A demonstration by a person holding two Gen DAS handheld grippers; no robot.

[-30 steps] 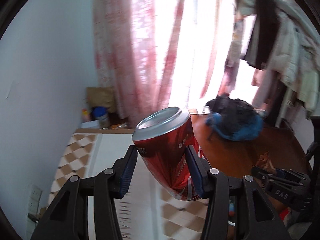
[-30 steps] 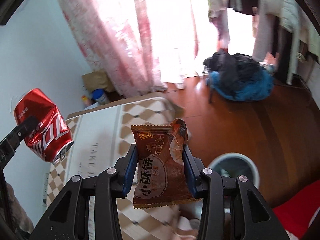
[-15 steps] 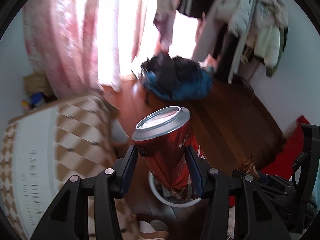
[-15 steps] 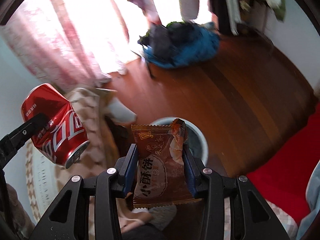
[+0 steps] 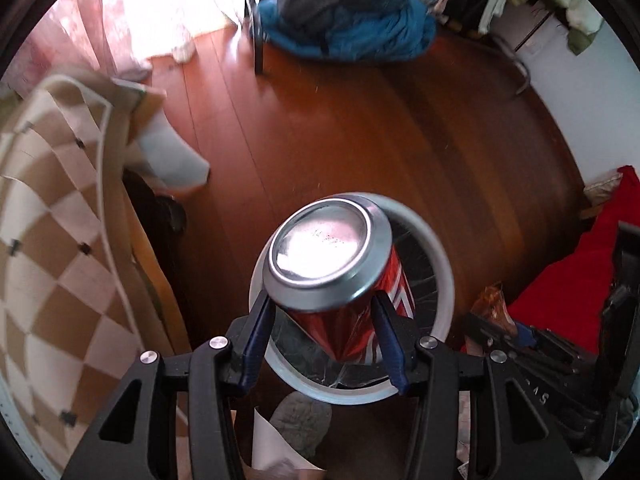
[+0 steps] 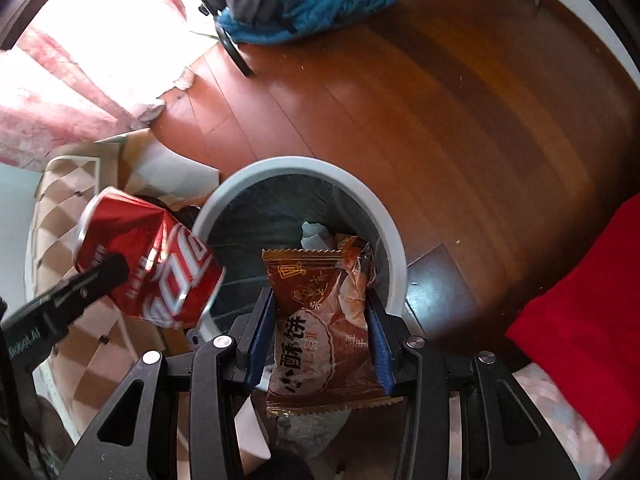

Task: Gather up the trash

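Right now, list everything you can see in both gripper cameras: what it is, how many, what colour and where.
Soda can: one, red, dented, clamped in the left gripper above the bin.
Snack wrapper: one, brown, clamped in the right gripper over the bin.
Trash bin: one, white rim, dark liner, on the floor, some trash inside.
Wood floor: reddish brown.
Checkered cover: one, tan and white, far left.
Clothes pile: blue and dark, far floor.
Curtain: pink, upper left.
Red fabric: one, right edge.
Left gripper: black, blue pads.
Right gripper: black, blue pads.
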